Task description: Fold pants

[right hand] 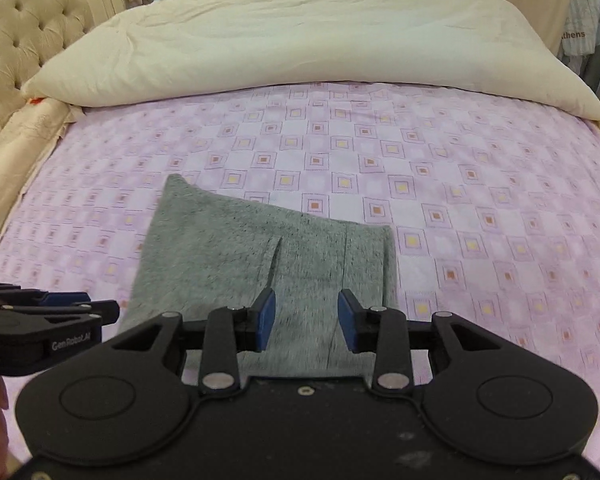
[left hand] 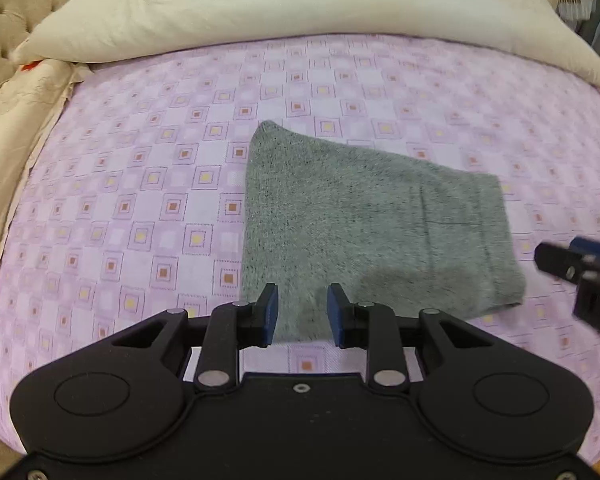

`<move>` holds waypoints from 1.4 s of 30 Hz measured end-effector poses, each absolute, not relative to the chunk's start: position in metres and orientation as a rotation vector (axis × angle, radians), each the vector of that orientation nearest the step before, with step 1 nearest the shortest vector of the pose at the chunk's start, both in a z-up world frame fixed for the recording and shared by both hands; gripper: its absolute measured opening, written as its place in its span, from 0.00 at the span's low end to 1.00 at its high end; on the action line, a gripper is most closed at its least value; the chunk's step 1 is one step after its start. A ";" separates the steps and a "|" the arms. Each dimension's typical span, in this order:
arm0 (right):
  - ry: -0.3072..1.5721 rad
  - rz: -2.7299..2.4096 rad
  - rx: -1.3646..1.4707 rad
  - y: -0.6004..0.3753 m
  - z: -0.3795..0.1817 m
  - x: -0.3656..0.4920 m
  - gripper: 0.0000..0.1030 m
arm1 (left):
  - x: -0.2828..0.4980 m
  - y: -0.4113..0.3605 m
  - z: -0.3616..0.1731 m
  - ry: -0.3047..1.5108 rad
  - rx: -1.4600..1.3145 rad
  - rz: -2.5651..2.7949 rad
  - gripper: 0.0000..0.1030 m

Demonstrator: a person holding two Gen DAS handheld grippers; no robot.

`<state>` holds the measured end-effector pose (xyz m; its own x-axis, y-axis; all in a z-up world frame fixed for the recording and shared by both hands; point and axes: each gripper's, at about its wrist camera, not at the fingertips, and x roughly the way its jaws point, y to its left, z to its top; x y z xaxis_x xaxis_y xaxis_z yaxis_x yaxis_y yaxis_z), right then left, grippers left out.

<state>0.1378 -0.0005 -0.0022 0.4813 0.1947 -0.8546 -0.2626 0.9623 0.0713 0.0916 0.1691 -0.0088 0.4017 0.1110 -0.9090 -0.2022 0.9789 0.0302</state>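
Both my tongs, left [left hand: 302, 312] and right [right hand: 307, 320], hang spread and empty just above the folded pants [left hand: 364, 224] on the bed [left hand: 140, 200], so a sloppy regrab could drag that top layer crooked.

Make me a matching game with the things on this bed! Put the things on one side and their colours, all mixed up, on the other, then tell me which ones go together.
Things:
1. pants
2. bed sheet
3. duvet
4. gripper pads

Colours:
A. blue
B. cream
C. speckled grey
D. lilac with little squares

Pairs: 1-C, 2-D, 3-B, 4-A
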 end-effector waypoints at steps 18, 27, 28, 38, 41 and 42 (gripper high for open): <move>0.993 0.280 -0.041 -0.020 0.041 0.065 0.36 | 0.039 0.151 0.029 1.127 -0.130 0.186 0.36; 0.969 0.291 -0.042 -0.018 0.047 0.057 0.36 | 0.034 0.148 0.037 1.103 -0.108 0.186 0.37; 0.968 0.291 -0.041 -0.018 0.048 0.057 0.36 | 0.033 0.147 0.037 1.102 -0.106 0.186 0.37; 0.953 0.289 -0.038 -0.017 0.053 0.051 0.36 | 0.032 0.146 0.038 1.098 -0.102 0.186 0.37; 0.949 0.290 -0.038 -0.017 0.054 0.049 0.36 | 0.031 0.145 0.039 1.095 -0.098 0.188 0.37; 0.947 0.291 -0.039 -0.016 0.054 0.049 0.36 | 0.031 0.145 0.039 1.094 -0.098 0.187 0.37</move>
<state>0.0488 -0.0163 0.0544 0.5480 0.2288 -0.8046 -0.2625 0.9603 0.0943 0.0313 0.1453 0.0393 0.4448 0.1028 -0.8897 -0.1990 0.9799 0.0138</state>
